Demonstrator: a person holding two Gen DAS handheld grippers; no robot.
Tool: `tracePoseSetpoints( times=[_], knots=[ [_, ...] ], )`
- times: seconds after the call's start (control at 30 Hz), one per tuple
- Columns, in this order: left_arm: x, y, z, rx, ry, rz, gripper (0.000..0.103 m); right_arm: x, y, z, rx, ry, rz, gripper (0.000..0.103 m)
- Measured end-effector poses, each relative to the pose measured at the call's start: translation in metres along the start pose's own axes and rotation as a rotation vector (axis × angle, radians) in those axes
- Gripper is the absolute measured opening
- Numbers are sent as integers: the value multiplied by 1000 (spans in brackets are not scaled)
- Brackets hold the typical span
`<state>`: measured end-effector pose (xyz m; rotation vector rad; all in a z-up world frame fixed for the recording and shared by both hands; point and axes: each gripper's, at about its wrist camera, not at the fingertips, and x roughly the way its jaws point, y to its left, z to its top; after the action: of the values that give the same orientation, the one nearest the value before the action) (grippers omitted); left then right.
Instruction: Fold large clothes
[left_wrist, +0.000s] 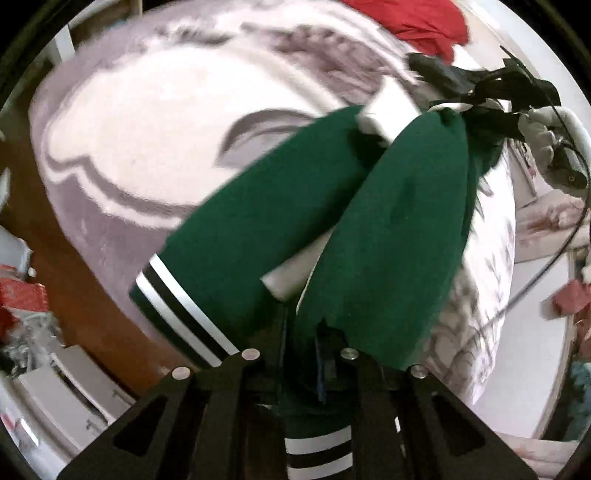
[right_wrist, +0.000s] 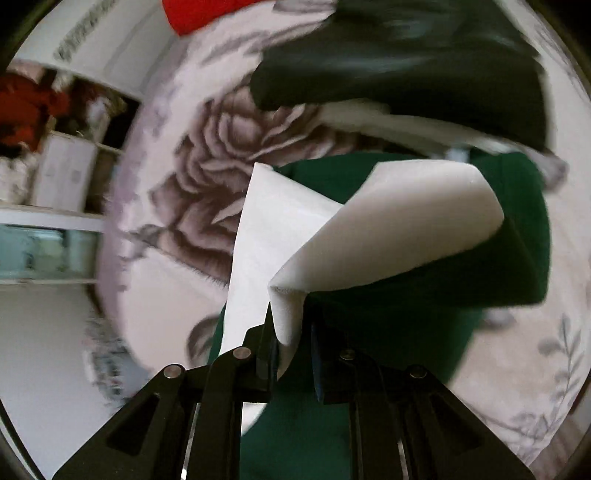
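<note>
Green jacket (left_wrist: 388, 221): lifted over bed (left_wrist: 110, 147), unfolded; my left gripper (left_wrist: 301, 332) and right gripper (right_wrist: 291, 332) both clamp it.

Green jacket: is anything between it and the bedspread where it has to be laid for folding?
Nothing visible. Both claws, left and right, grip the green jacket, and the floral bedspread beneath looks bare. A red garment lies off at the far edge.
</note>
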<state>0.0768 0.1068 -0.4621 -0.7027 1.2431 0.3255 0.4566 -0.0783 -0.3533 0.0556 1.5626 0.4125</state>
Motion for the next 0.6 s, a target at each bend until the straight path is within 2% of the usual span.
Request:
tracePoseSetpoints(
  times=[0.07, 0.13, 0.2, 0.23, 0.27, 0.3, 0.33, 0.37, 0.4, 0.47, 0.53, 0.57, 0.6],
  knots=[
    [16, 37, 23, 1, -5, 26, 9, 35, 22, 14, 0, 14, -69, 15],
    [37, 75, 43, 0, 10, 103, 8, 64, 38, 23, 20, 24, -133, 15],
    [46, 109, 53, -40, 32, 95, 8, 82, 42, 27, 46, 46, -157, 16],
    [46, 124, 55, -74, 40, 97, 8, 87, 47, 31, 56, 59, -158, 23],
    [39, 144, 55, -138, 32, 47, 8, 89, 48, 33, 60, 73, -137, 33],
    [33, 155, 52, -171, 20, -9, 10, 91, 48, 34, 67, 83, -103, 39],
    [26, 162, 48, -195, 10, -34, 11, 86, 47, 32, 80, 93, -30, 47],
    [19, 168, 42, -222, 3, -64, 11, 81, 46, 30, 91, 99, 35, 53],
    [15, 170, 34, -242, 7, -117, 13, 76, 43, 27, 96, 101, 69, 54],
    [10, 164, 20, -264, 27, -206, 30, 59, 34, 12, 104, 100, 151, 54],
    [11, 146, 8, -262, 51, -295, 51, 50, 25, -5, 104, 105, 170, 57],
    [16, 137, 5, -249, 73, -327, 55, 47, 20, -14, 101, 114, 167, 57],
    [26, 125, 0, -229, 112, -325, 60, 45, 14, -25, 101, 129, 165, 57]
  ],
)
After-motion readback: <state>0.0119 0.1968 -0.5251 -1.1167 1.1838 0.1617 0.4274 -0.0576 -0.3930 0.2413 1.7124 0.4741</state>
